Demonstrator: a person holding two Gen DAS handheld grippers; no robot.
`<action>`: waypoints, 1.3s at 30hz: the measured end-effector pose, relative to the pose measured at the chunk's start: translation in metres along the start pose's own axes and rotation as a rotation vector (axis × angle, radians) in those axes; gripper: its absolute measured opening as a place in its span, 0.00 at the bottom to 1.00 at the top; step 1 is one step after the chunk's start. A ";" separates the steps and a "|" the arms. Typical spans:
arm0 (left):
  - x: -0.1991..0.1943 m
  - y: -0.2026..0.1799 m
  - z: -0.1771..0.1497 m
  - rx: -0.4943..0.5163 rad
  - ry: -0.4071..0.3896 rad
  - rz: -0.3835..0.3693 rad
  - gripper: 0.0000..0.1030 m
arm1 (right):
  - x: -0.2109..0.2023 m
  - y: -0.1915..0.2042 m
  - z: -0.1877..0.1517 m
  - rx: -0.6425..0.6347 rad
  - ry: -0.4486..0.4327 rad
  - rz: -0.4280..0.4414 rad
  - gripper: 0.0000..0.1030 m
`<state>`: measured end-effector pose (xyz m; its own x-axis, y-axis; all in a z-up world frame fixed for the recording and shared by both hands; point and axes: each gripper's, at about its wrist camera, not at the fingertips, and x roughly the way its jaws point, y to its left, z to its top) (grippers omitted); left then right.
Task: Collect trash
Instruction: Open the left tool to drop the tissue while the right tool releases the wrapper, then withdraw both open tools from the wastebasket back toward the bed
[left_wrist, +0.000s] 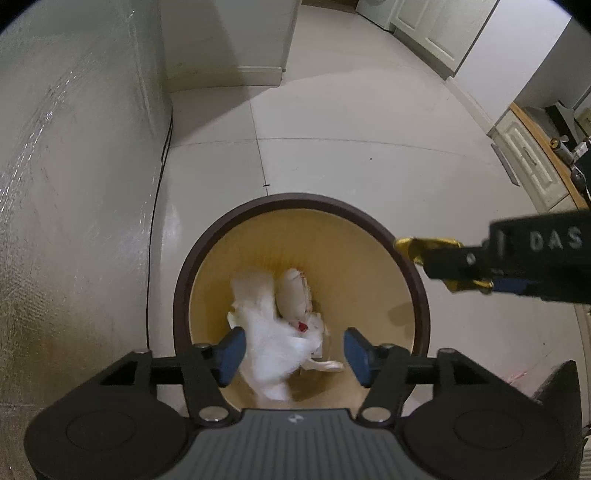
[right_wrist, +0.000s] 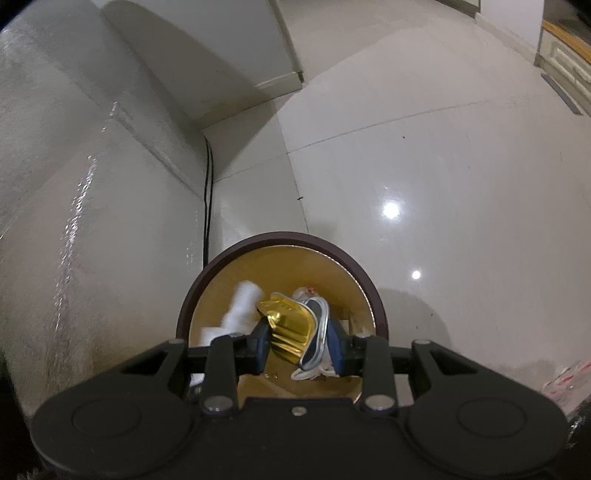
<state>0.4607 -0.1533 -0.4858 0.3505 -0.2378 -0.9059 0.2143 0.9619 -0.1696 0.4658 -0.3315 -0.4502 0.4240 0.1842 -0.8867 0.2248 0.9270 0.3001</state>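
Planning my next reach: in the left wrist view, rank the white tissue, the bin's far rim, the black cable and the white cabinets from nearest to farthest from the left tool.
1. White tissue, between the left tool's open fingers, in the bin.
2. Bin's far rim, straight ahead.
3. Black cable, left, along the wall.
4. White cabinets, far right.

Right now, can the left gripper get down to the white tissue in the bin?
Probably yes. The left gripper is open above the bin, with the white tissue showing between its fingers. The right gripper, shut on a gold wrapper, sits over the far rim, apparently clear.
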 end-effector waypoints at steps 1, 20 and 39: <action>0.000 0.000 -0.001 0.000 0.002 -0.001 0.64 | 0.004 -0.001 0.001 0.001 -0.002 0.002 0.32; -0.008 0.000 -0.019 0.000 0.051 0.004 1.00 | 0.004 -0.028 -0.020 0.015 -0.020 0.051 1.00; -0.085 0.017 -0.020 -0.077 -0.019 0.099 1.00 | -0.049 -0.026 -0.037 -0.066 -0.010 0.008 1.00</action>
<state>0.4164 -0.1136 -0.4192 0.3837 -0.1425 -0.9124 0.1073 0.9882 -0.1092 0.4071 -0.3528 -0.4277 0.4344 0.1891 -0.8806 0.1629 0.9451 0.2833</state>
